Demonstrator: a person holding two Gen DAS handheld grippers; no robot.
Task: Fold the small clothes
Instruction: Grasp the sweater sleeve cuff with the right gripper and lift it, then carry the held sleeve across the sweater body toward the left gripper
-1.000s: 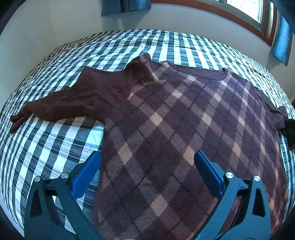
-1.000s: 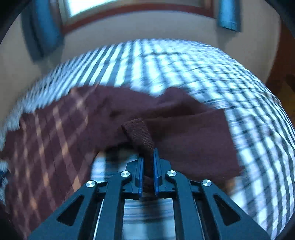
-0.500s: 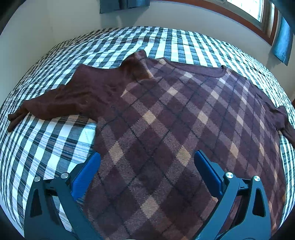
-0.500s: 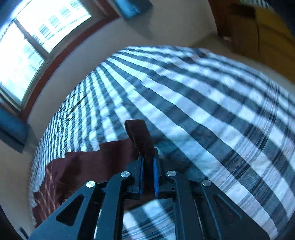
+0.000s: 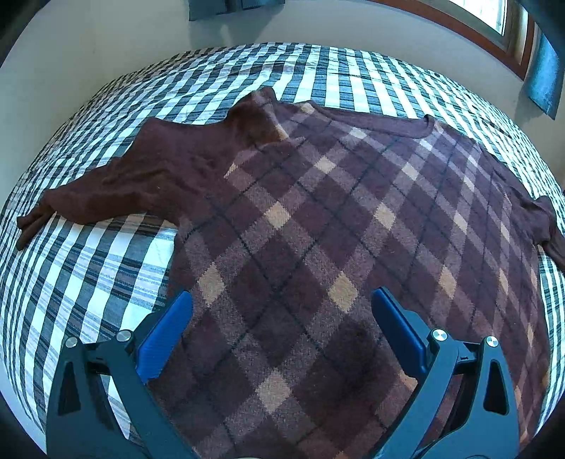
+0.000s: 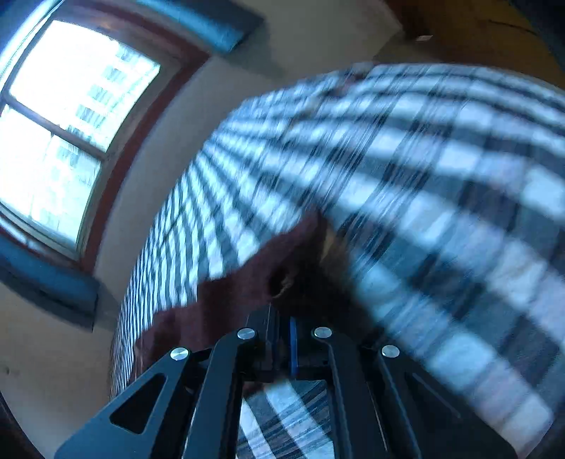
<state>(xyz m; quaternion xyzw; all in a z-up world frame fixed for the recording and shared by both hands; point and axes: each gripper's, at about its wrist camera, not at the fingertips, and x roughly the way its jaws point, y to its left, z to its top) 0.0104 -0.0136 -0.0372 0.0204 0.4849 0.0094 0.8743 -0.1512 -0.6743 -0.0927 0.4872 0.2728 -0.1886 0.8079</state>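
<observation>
A brown argyle sweater (image 5: 317, 212) lies flat, front up, on the checked bed (image 5: 88, 282). Its plain brown left sleeve (image 5: 141, 176) stretches out to the left. My left gripper (image 5: 281, 294) hovers open over the sweater's lower body, its blue pads wide apart with nothing between them. At the right edge of the left wrist view, the other sleeve (image 5: 551, 233) runs out of frame. In the blurred right wrist view my right gripper (image 6: 280, 314) is shut, and the brown sleeve end (image 6: 240, 289) bunches at its tips, low over the bed (image 6: 423, 176).
A bright window (image 6: 63, 123) with a brown frame and blue curtains lies beyond the bed's far side. Wooden furniture (image 6: 494, 31) stands past the bed corner. A pale wall (image 5: 106, 35) borders the bed's far edge.
My right gripper has swung outward from the sweater's body and rolled, carrying the sleeve end; the sleeve now trails left of it. The left gripper has stayed open in place.
</observation>
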